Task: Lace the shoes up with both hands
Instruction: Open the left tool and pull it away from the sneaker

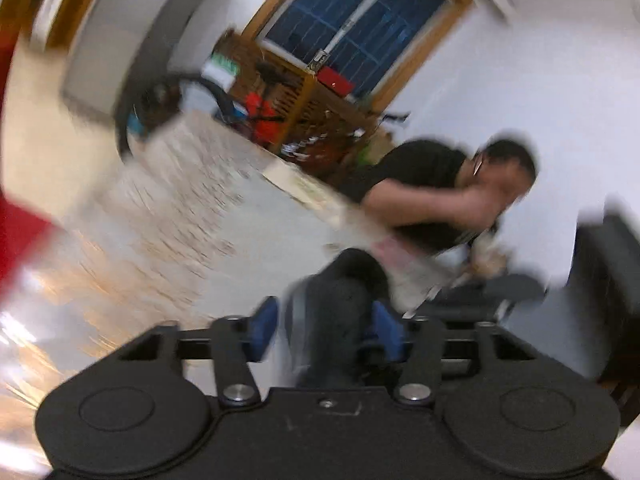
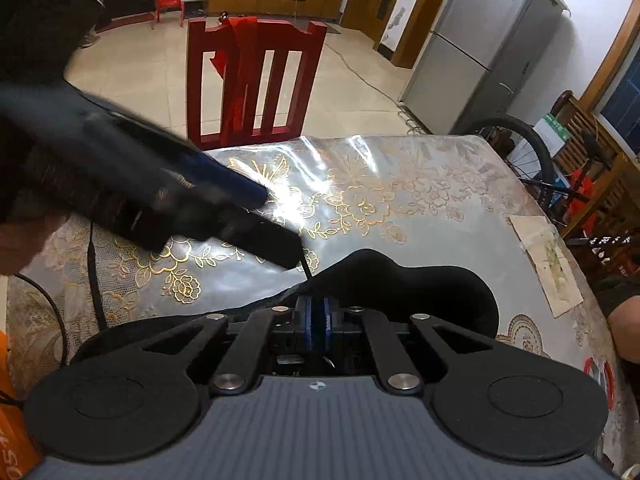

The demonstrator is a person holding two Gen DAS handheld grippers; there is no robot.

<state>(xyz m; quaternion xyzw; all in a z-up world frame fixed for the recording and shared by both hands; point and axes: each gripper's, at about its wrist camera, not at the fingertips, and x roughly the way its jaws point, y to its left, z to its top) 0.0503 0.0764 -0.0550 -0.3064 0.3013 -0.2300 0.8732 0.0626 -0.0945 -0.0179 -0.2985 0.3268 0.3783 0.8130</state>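
Observation:
A black shoe (image 2: 440,292) lies on the table right under my right gripper (image 2: 316,308). Its blue pads are shut, and a thin black lace (image 2: 305,268) rises taut out of them over the shoe's edge. The lace runs up to the tip of my left gripper (image 2: 280,226), which reaches in from the upper left, blurred. In the left wrist view the left gripper (image 1: 325,308) has its blue pads clearly apart. A dark blurred shape (image 1: 336,320) sits between them; I cannot tell what it is or whether the pads touch it.
The table (image 2: 400,184) has a glossy flowered cover. A red chair (image 2: 256,80) stands at its far side. A paper sheet (image 2: 548,256) lies at the right, and a black cable (image 2: 94,280) crosses the left. A person in black (image 1: 420,200) sits at the table.

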